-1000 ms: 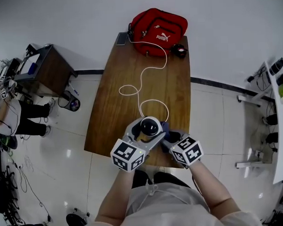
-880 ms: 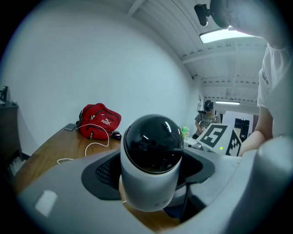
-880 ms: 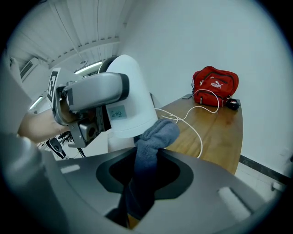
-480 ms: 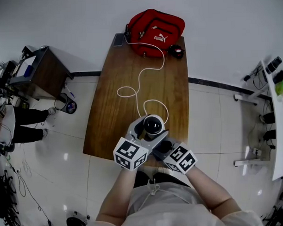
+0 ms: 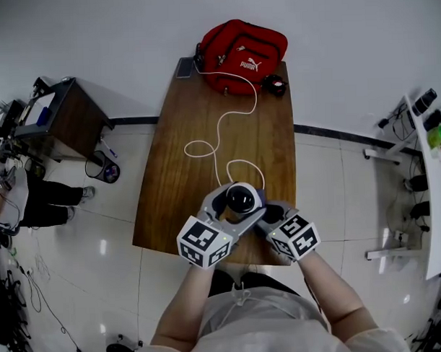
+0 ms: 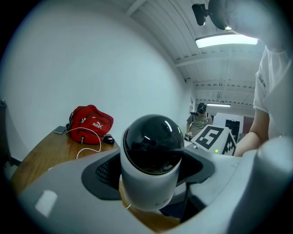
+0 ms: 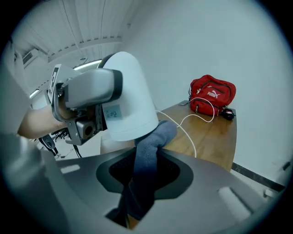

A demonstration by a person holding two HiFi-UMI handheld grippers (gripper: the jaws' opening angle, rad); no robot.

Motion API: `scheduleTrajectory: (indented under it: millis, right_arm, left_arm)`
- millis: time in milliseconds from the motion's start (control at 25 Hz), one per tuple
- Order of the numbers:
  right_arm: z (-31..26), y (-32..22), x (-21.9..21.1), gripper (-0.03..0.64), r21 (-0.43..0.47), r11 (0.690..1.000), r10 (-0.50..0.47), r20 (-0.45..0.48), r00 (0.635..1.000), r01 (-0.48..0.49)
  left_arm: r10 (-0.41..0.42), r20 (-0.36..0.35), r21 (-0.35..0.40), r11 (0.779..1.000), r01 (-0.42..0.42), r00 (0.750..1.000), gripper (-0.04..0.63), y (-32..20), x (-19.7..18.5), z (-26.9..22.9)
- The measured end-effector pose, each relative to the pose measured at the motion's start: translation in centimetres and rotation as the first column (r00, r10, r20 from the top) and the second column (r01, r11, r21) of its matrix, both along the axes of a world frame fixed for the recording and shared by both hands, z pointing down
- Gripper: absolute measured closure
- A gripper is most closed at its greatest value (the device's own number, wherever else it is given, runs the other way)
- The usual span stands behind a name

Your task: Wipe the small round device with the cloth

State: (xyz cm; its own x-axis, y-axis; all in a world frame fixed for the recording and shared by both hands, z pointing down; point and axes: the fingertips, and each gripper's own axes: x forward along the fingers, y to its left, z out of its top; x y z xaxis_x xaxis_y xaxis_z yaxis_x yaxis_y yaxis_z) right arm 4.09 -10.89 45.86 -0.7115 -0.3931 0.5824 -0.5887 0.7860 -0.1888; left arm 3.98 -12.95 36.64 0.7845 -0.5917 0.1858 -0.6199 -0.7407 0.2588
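Wooden table (image 5: 183, 151) against white wall in head view, w/ red bag (image 5: 241, 48) at far end and white cable (image 5: 220, 132) looping back to small round device (image 5: 241, 198) at near edge. Left gripper (image 5: 234, 204) around device, one jaw each side. Right gripper (image 5: 272, 213) just beside it on right, cloth barely visible from up here. Left gripper view: device (image 6: 151, 160) upright, dead centre btwn jaws, black dome up front, white body clamped by both pads (image 6: 104, 176). Jaws spread wide but closed on body, so holding it steady. Base on table or lifted: unclear. Right gripper view: jaws nearly together, pinching dark blue cloth (image 7: 146, 160) mid-length. Bunched top end pressed against lower white shell of device (image 7: 130, 91), ahead of and above jaw tips, contact via cloth only. Reads as wipe under way, approx mid-task, w/ cloth on lower back of shell. No telling which parts already clean, no dirt or streaks visible. Prob. left: rest of white body, black dome, then letting go.
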Motion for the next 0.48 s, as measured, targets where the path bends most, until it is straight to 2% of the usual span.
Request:
scheduleTrajectory:
  millis: [280, 480]
  right_arm:
    - [-0.7, 2.4, -2.6, 0.506, 0.039, 0.998, -0.045, 0.108, 0.993, 0.041]
    - [-1.3, 3.3, -3.2, 0.506, 0.062, 0.996, -0.072, 0.125, 0.990, 0.064]
  left_arm:
    - [0.006, -0.005, 0.003, 1.000, -0.006, 1.000, 0.219, 0.3, -0.1, -0.1]
    - [0.007, -0.010, 0.017, 1.000, -0.007, 1.000, 0.219, 0.5, -0.3, -0.9]
